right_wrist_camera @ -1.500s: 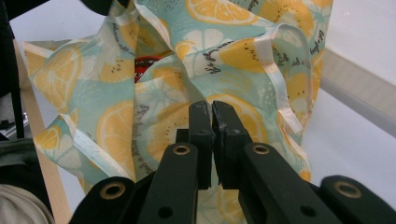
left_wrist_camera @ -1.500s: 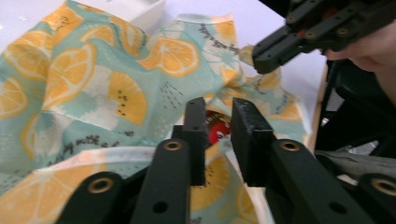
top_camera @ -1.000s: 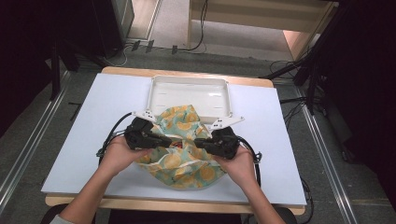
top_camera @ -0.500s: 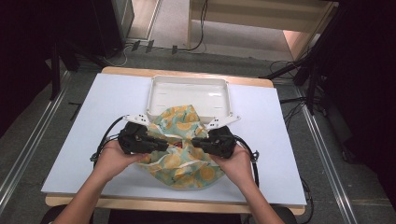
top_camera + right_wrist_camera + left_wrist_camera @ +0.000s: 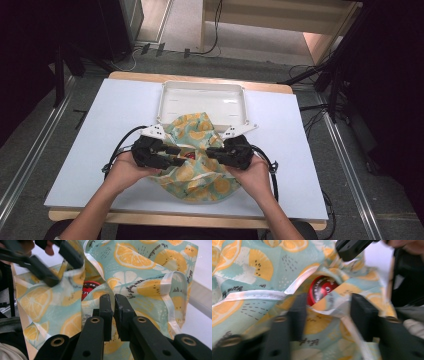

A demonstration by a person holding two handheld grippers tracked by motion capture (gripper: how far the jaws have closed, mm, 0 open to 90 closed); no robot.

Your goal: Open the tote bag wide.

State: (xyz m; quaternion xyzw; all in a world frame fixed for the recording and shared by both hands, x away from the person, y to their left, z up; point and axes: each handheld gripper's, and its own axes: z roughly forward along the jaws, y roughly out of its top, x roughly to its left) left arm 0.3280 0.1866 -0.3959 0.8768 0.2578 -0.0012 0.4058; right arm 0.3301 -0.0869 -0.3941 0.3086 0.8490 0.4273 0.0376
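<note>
High view: we have a fruit-print cloth bag (image 5: 200, 160) on the white table (image 5: 100, 130), w/ its far end lapping over the near rim of a white tray (image 5: 202, 97). Both hands sit at the bag's mouth, left gripper (image 5: 175, 156) on one side and right gripper (image 5: 214, 152) on the other, facing each other across the opening. We judge that's the point of the setup: one lip per tool, so the mouth can be pulled apart or kept gaping.

Left gripper view: our jaws stand spread and have just been opening; a fold of the bag's lip lies between them, but the pads aren't pressing on it, so it looks let go rather than gripped. Past them, in the opening, sits a red round thing (image 5: 320, 289) w/ white print, prob. a lid or can top, tucked inside the cloth. The white-taped hem (image 5: 257, 295) runs across at left.

Right gripper view: jaws nearly pressed together, pinching a thin bit of cloth (image 5: 113, 315) at the bag's edge, so this side is what keeps the bag from slumping shut. The red thing (image 5: 87, 290) peeks through the gap here too, and the left gripper (image 5: 60, 263) shows beyond, blurred.

Our read: w/ one lip held, the left is free to re-grab lower or go in for the red thing. Risk is the loose lip flopping back over it.
</note>
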